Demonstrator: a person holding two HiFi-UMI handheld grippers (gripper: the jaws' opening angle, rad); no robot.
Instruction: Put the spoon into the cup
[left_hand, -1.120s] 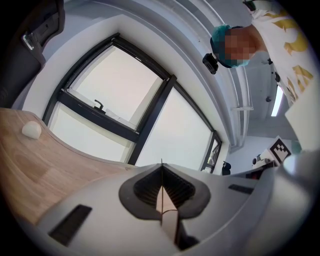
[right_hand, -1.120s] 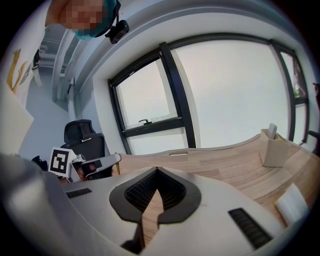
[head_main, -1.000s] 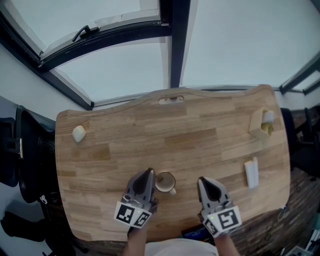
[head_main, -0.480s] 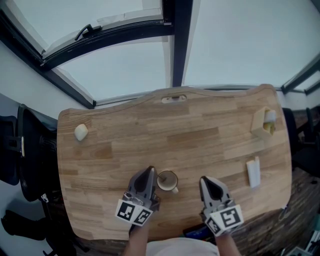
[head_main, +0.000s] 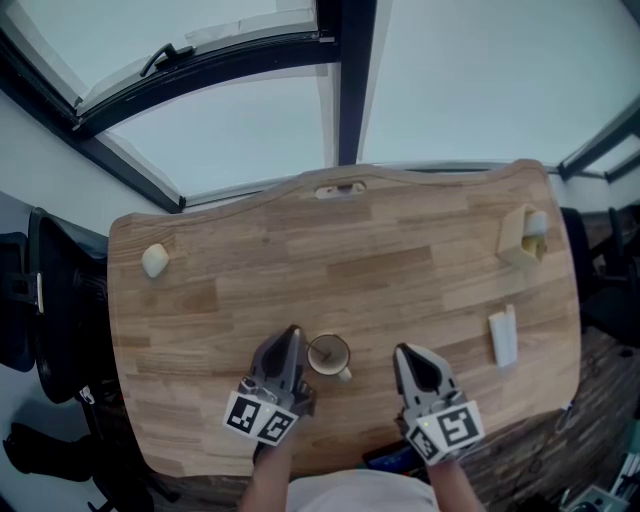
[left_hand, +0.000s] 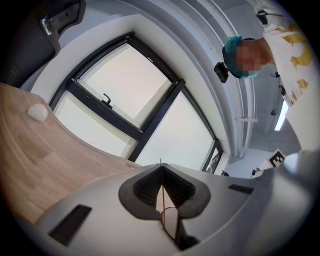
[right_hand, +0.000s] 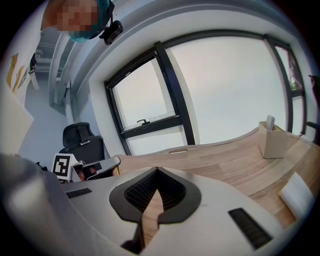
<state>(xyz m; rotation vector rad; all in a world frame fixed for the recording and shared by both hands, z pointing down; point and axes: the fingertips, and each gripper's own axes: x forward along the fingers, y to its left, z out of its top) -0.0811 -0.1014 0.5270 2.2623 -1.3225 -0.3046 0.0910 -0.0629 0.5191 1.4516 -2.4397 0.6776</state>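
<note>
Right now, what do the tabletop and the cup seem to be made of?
Tabletop: wood, pale joined strips with visible grain, matte finish. Cup: probably glazed ceramic, light-coloured with a small handle and a darker inside; too small to be sure.

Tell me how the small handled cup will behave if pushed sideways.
The cup looks squat, so it probably slides on the smooth wooden table rather than tipping. Its side handle may make it swivel. Being small, it is likely light.
</note>
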